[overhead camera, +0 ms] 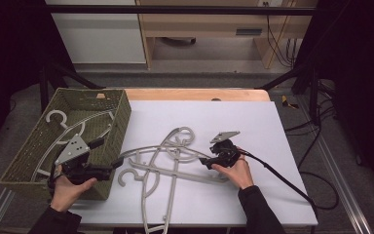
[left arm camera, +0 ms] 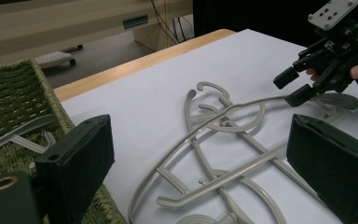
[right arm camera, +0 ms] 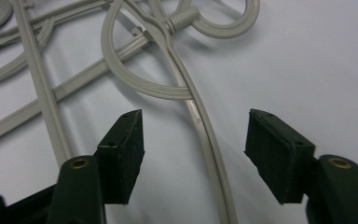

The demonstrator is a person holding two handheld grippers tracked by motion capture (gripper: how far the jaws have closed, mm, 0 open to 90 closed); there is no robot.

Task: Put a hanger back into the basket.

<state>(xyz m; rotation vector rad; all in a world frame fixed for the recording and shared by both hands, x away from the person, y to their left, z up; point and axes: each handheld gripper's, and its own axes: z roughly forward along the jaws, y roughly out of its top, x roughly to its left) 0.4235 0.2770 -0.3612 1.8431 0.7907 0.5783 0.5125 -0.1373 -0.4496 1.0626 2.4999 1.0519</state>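
Hangers, grey plastic ones, lie tangled in a loose pile on the white table, just to the right of the woven basket, which already has at least one hanger lying in it; the work in hand looks to be moving the pile into that basket. The right gripper sits at the far side of the pile from the basket, low over the table, with its jaws apart and one curved hanger arm running up between them, not yet gripped. The left gripper hovers at the basket's near right corner, its jaws also spread wide and holding nothing, pointing toward the pile. The main risk, as I judge it, comes from the tangle: hooks and bars cross over one another, so lifting the arm between the right jaws could drag neighbouring hangers along, and they might slip free partway and drop to the table or off its front edge, where one hanger already overhangs. The arm is thin and smooth, so a pinch off its centre could let it twist or slide out. A swinging hanger could also catch its hook on the basket's rim and tip rather than settle inside.
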